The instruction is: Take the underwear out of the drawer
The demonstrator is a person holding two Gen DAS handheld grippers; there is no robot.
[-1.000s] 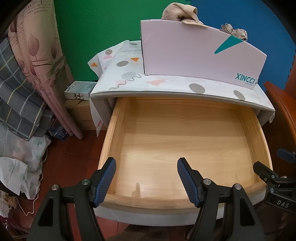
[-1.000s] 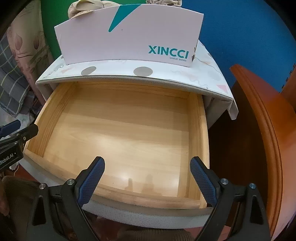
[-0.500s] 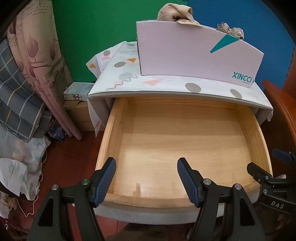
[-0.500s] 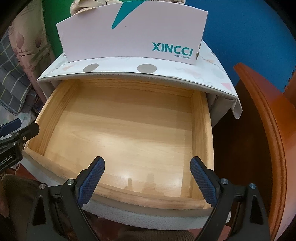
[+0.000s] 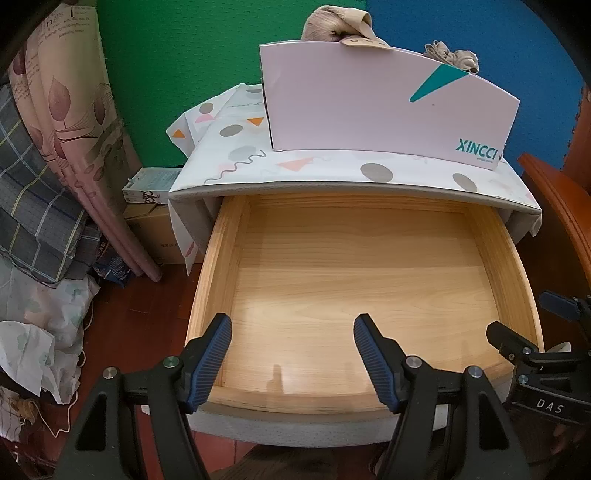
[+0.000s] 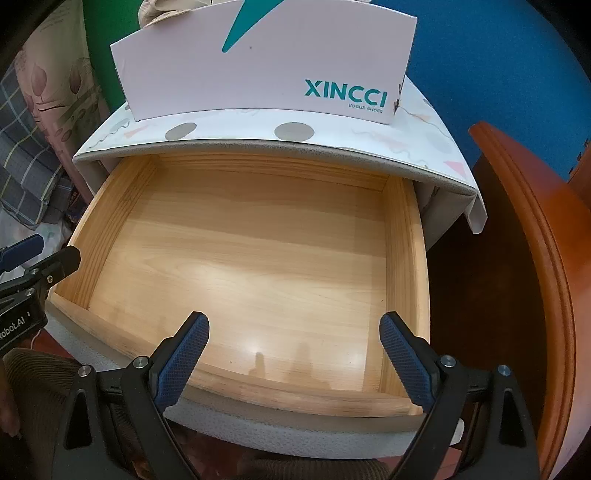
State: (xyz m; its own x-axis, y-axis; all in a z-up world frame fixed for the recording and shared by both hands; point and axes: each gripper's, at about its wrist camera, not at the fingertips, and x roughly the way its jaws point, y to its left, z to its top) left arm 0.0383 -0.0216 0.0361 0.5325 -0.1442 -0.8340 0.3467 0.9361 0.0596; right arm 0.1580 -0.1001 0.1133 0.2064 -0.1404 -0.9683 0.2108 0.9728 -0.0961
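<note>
While both claws gape, drawer (image 5: 362,280) bare — underwear (image 5: 334,24) boxed

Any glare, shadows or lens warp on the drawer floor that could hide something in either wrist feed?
Left wrist view: sharp; a soft sheen on the drawer floor, faint tool shadows near its front wall, and fisheye bending the shoe box. Right wrist view: brighter glare patch mid-floor of the drawer, shadows by the front wall, strong edge curvature. Neither hides anything; the visible floor is bare wood.

Both wrist views close above, tilted steeply down into the pulled-out drawer (image 5: 369,280), left and right of centre; shared: drawer (image 6: 258,258), shoe box (image 6: 266,74).
</note>
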